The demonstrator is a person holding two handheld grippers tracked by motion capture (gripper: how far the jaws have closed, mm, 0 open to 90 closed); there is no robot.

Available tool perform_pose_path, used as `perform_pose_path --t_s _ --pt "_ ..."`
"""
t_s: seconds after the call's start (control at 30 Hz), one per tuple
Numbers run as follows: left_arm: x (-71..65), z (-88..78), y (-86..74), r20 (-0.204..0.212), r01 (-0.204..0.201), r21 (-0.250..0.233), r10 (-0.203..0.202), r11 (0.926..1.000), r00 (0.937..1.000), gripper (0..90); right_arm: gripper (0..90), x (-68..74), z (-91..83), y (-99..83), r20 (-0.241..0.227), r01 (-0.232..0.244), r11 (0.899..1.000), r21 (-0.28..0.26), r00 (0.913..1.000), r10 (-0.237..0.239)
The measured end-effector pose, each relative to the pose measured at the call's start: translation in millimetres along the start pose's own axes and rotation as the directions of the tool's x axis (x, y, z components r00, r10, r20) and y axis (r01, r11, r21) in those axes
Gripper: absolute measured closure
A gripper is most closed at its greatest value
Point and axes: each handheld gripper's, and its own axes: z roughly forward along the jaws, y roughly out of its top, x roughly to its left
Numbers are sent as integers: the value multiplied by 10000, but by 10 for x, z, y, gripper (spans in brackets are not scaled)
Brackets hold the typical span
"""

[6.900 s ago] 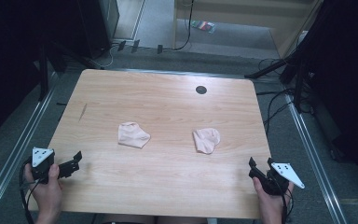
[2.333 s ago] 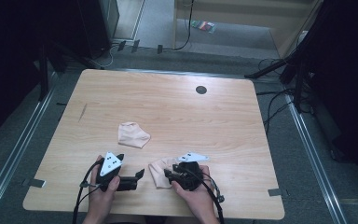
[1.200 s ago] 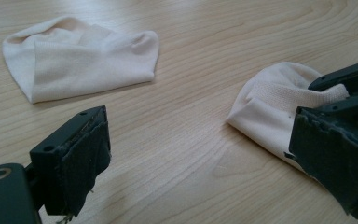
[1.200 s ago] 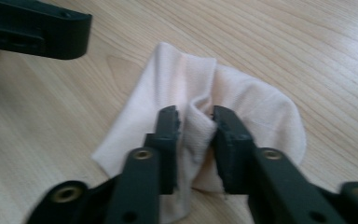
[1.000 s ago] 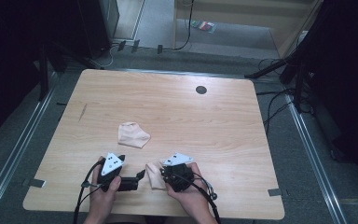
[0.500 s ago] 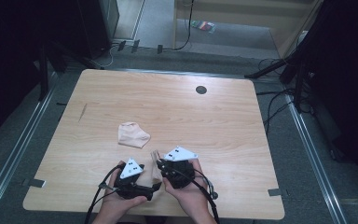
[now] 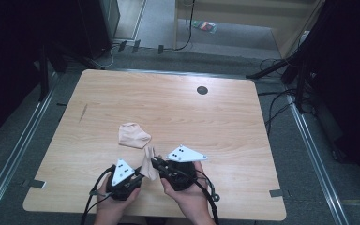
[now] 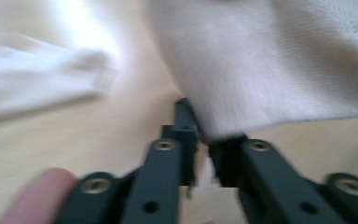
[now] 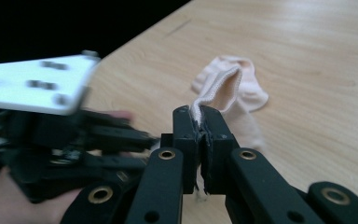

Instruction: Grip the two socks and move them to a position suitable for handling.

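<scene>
Two pale pink socks are here. One sock (image 7: 133, 135) lies flat on the wooden table (image 7: 215, 122), left of centre. The other sock (image 7: 148, 164) hangs just above the front of the table between both grippers. My right gripper (image 7: 155, 163) points left and is shut on its ribbed cuff (image 9: 214, 88); the jaws (image 9: 200, 119) pinch the fabric tight. My left gripper (image 7: 140, 174) has just been closing, and its jaws (image 8: 205, 140) now clamp the edge of the same sock (image 8: 279, 70). The lying sock shows blurred (image 8: 37, 88) beyond it.
A small dark round hole (image 7: 202, 90) sits in the table's far side. Cables trail off the front edge from both grippers. Metal rails run along the floor on both sides of the table.
The left gripper has shifted right to the raised sock and its jaws have closed on the sock's edge. The right gripper has lifted the sock a little higher.
</scene>
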Motion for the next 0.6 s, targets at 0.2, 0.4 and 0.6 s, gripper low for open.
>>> perform_pose_path --t_s 0.2,0.4,0.6 --pt "-45 -151 41 -1664 -1031 225 1054 9944 9804 843 869 -134 89 -95 320 -139 9996 239 9994 131" --pt "-2 115 -98 290 -68 1814 16 9834 9996 613 870 -517 265 -390 1287 -741 9812 1783 9904 514" --pt "272 33 31 1751 761 1092 -946 9911 9800 358 868 -682 219 -459 1373 -658 9758 2087 9898 374"
